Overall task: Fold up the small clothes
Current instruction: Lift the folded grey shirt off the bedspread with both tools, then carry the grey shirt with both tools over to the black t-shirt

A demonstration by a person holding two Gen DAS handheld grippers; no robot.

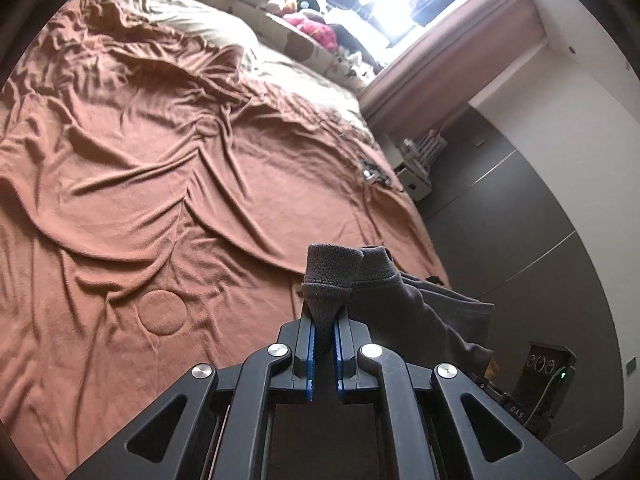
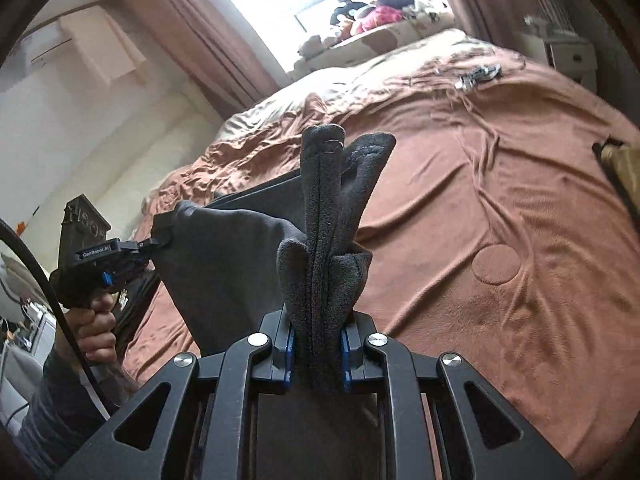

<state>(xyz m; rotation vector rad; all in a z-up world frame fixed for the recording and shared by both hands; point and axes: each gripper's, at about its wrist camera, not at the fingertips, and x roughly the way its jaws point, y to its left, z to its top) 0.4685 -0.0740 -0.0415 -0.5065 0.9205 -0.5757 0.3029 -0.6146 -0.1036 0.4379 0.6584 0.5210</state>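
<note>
Both grippers are clenched on one dark grey garment (image 2: 224, 264), which hangs stretched between them above the bed (image 1: 160, 200). In the left wrist view the left gripper (image 1: 325, 332) has its blue-padded fingers (image 1: 311, 344) pinched tight on a bunched corner of the cloth, the rest of it trailing off toward 3 o'clock. In the right wrist view the right gripper (image 2: 318, 354) grips a thick folded seam of the same garment, whose free end stands up toward 12 o'clock. From there the fabric spreads toward 9 o'clock, where the other gripper holds its far corner, carried by a person's hand (image 2: 98, 324). The bed's rumpled brown blanket (image 2: 500, 200) lies below and beyond, with a round embossed patch (image 1: 162, 312) at about 8 o'clock of the left fingers
</note>
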